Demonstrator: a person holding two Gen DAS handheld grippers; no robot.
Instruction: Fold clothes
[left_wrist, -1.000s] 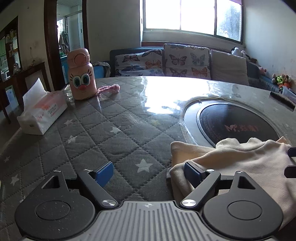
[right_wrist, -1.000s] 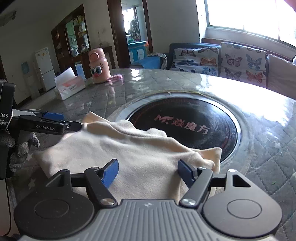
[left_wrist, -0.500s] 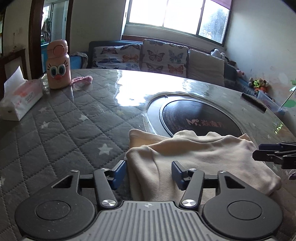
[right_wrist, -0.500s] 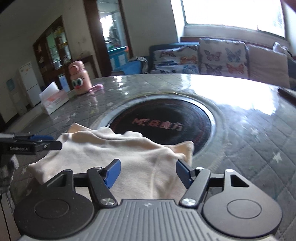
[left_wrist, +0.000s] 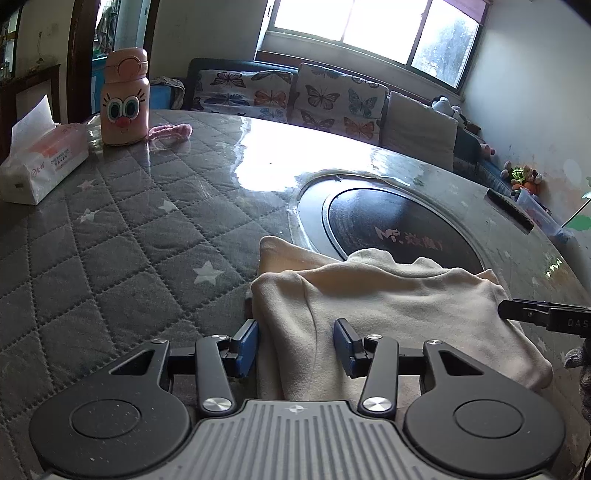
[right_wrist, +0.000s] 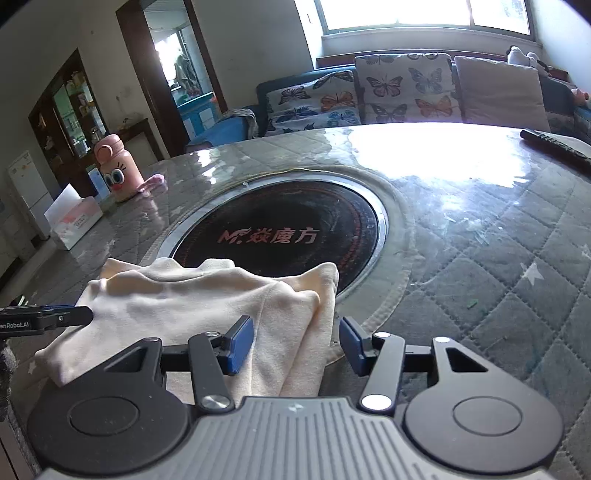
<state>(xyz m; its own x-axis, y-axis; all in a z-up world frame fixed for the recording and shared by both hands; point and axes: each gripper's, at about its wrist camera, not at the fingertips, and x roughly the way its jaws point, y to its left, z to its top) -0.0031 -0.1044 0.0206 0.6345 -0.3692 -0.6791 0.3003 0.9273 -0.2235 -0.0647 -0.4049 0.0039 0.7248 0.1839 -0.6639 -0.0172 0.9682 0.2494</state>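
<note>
A cream garment (left_wrist: 388, 302) lies folded in layers on the quilted grey table cover, near the front edge, its far side touching the black round cooktop. My left gripper (left_wrist: 295, 343) is open, its blue pads astride the garment's left near corner. My right gripper (right_wrist: 295, 341) is open, its pads astride the garment's (right_wrist: 192, 299) right near corner. The right gripper's fingers show in the left wrist view (left_wrist: 535, 314); the left gripper's fingers show in the right wrist view (right_wrist: 48, 317).
A round black cooktop (right_wrist: 288, 229) is set in the table's middle. A pink cartoon bottle (left_wrist: 125, 99), a pink cord (left_wrist: 170, 130) and a tissue box (left_wrist: 40, 162) stand at the far left. A dark remote (right_wrist: 554, 144) lies far right. A sofa stands behind.
Both grippers have swung inward to the garment's near corners. The left one moved right over the cloth edge; the right one moved right toward the other edge. Both stayed open.
</note>
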